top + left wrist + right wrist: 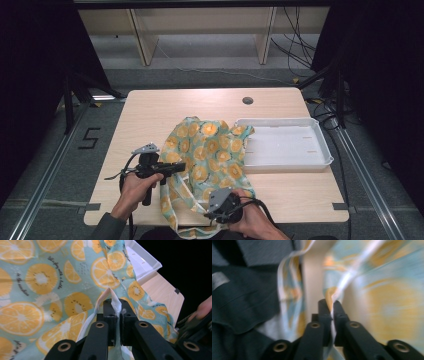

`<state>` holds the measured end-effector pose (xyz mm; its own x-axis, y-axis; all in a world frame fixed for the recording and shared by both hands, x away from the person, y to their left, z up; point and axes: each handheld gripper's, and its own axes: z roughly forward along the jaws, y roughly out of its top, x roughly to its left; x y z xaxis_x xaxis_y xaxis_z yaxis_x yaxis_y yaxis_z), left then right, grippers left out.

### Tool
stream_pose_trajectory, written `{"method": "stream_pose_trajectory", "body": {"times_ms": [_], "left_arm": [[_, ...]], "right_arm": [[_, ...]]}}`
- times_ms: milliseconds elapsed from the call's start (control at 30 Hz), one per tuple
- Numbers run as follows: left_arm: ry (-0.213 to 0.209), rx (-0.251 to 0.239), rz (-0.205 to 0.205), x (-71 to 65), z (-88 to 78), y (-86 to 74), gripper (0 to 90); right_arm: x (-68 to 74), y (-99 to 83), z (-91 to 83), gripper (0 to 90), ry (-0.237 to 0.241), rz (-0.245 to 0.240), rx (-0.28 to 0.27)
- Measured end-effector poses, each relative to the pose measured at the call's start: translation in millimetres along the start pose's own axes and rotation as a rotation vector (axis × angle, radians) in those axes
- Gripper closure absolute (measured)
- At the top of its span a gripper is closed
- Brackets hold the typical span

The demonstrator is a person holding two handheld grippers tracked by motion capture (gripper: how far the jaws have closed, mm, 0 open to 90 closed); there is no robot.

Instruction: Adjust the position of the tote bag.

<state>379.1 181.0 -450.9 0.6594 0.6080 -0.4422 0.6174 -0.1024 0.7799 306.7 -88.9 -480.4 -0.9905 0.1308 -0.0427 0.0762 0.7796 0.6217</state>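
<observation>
orange-print cloth (207, 150) heaped on the desk (150, 107), one corner over the white tray (287, 145). left claw (179, 167) and right claw (331, 305) are each closed on a hem fold; light, limp fabric, likely best gripped at edges

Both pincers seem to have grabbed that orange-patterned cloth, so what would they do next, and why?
Probably lift and draw the two grips apart. The left gripper and right gripper each pinch an edge of the cloth, which lies crumpled on the table beside the white tray; spreading should open it.
</observation>
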Motion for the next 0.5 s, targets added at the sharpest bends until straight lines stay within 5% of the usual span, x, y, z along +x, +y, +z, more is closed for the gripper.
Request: {"method": "stream_pose_trajectory", "body": {"times_ms": [67,167,233,400,500], "left_arm": [[0.006,-0.009,-0.006,3.3,-3.7,0.7,85.3],[0.014,-0.022,-0.011,7.5,-8.6,1.7,85.1],[0.018,-0.024,-0.019,7.9,-10.7,2.0,84.7],[0.030,-0.023,-0.024,12.4,-8.0,0.1,83.3],[0.070,0.003,0.004,18.0,1.2,-2.3,83.1]], "right_arm": [[-8.9,5.5,-18.0,90.0,-0.064,-0.034,-0.059],[-33.3,14.3,-54.9,90.0,-0.208,0.001,-0.152],[-53.4,16.8,-65.2,90.0,-0.290,-0.001,-0.163],[-114.7,10.0,-57.4,90.0,-0.433,0.087,-0.129],[-139.1,3.1,-42.8,90.0,-0.435,0.158,-0.103]]}}
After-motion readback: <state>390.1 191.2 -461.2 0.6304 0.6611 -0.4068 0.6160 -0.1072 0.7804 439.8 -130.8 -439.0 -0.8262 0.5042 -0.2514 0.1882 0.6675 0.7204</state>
